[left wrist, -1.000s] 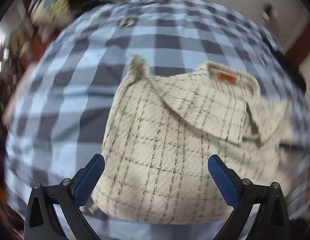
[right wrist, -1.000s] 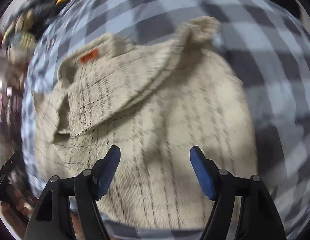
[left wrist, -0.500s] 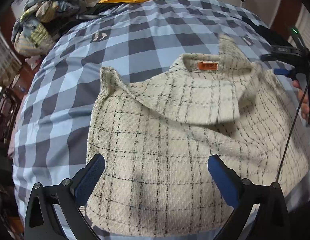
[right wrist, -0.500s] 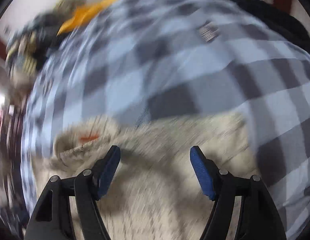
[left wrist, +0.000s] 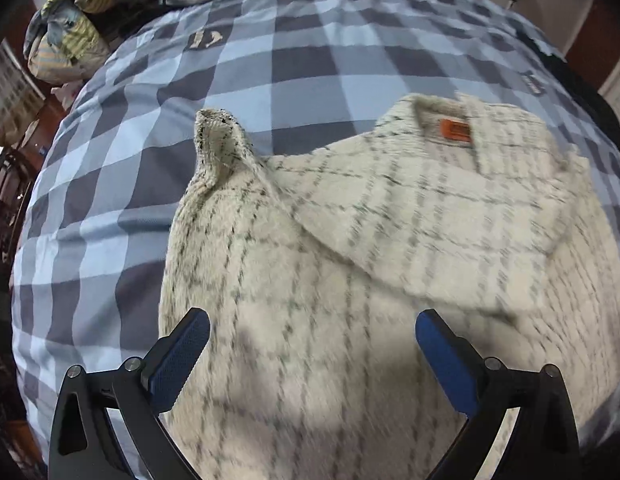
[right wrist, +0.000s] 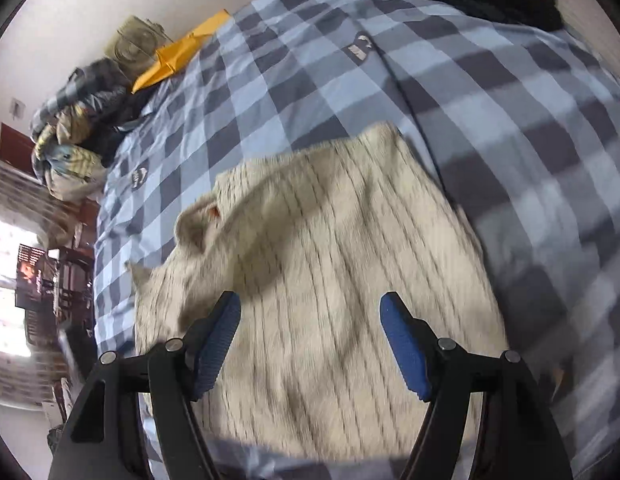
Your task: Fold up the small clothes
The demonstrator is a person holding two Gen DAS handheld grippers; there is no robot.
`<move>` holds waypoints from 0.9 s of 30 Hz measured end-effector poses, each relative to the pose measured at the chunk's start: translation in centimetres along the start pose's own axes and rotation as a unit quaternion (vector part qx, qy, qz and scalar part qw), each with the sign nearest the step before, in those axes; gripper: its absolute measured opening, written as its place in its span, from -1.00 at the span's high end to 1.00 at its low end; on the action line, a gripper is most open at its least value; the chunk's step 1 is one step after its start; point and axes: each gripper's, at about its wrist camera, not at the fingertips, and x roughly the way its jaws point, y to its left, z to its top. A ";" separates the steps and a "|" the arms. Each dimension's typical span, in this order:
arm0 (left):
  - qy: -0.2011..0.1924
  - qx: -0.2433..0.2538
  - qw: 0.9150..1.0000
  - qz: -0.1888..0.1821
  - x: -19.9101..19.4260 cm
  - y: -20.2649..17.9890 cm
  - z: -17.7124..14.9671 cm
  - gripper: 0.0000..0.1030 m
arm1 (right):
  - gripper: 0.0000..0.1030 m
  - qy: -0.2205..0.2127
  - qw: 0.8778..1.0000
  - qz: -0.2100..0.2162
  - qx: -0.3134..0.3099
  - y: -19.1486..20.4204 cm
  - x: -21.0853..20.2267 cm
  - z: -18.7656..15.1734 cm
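A: Where's the garment?
B: Cream checked top (left wrist: 349, 280) lies on the blue plaid bedspread (left wrist: 270, 60), near both cameras, one flap folded across it.
A: Labels?
B: Orange tag (left wrist: 455, 130) at the far collar, text unreadable. White logo patch (right wrist: 358, 49) on the bedspread, also illegible.
A: Jaws?
B: Left gripper (left wrist: 311, 350) and right gripper (right wrist: 310, 340) both spread wide, gripping nothing, over the top.
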 end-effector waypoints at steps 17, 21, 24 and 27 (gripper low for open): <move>-0.078 -0.086 0.993 0.006 4.6 2.7 11.6 -1.00 | -0.35 0.046 0.992 -0.007 -0.120 4.2 9.2 -0.3; -0.125 -0.120 0.984 0.046 2.1 5.5 12.5 -1.00 | -0.35 0.051 0.984 -0.009 -0.171 6.6 10.6 -0.4; -0.114 -0.122 0.985 0.033 0.9 7.0 11.3 -1.00 | -0.35 0.076 0.975 0.012 -0.210 9.2 12.6 0.0; -0.086 -0.107 0.990 0.025 0.9 8.2 8.3 -1.00 | -0.35 0.088 0.973 0.010 -0.215 10.5 14.8 1.8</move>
